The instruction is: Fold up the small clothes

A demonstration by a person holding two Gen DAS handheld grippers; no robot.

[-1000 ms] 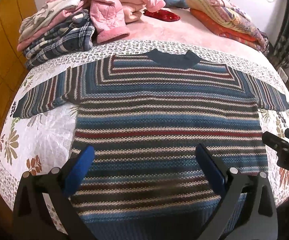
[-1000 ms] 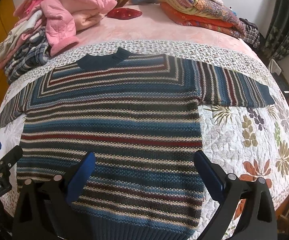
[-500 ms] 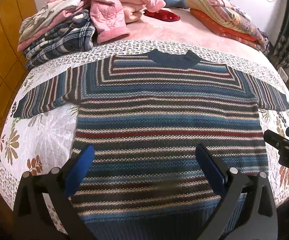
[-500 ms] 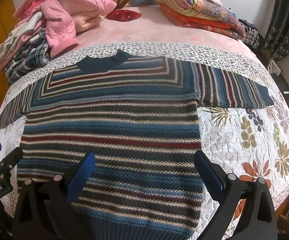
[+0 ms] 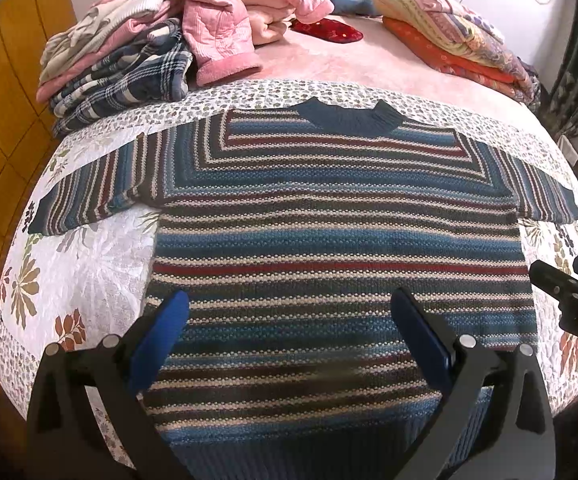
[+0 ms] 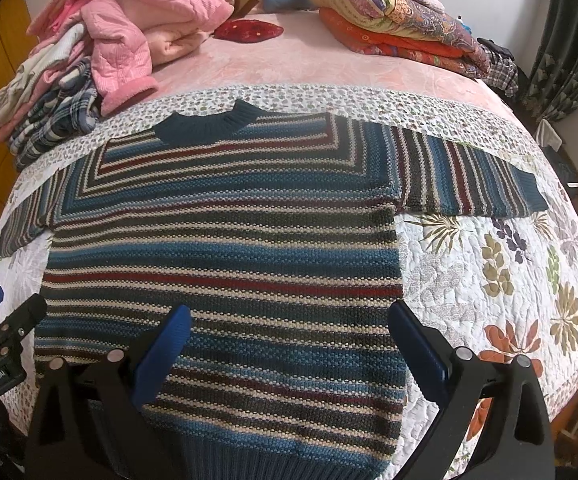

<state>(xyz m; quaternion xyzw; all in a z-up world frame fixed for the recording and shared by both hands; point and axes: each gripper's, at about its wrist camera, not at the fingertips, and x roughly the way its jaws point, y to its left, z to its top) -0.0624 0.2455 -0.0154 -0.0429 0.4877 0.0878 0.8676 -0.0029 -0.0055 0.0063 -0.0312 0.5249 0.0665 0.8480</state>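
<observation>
Left wrist view: sweater (image 5: pixel 337 248) lies flat across the bed's (image 5: pixel 89 264) near edge; left tongs (image 5: pixel 289 340) and right tongs (image 6: pixel 289 340) gape wide, empty. Best pinch each sleeve cuff, folding inward evenly.

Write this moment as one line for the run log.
phase: before first fold | striped sweater: flat on quilt, sleeves spread | left gripper: open, empty | right gripper: open, empty

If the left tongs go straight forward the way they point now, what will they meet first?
Most likely the striped sweater lying flat on the quilt. The left tongs are open and hover over its lower part, aimed at its middle; nothing else stands between, though depth is unclear.
</observation>
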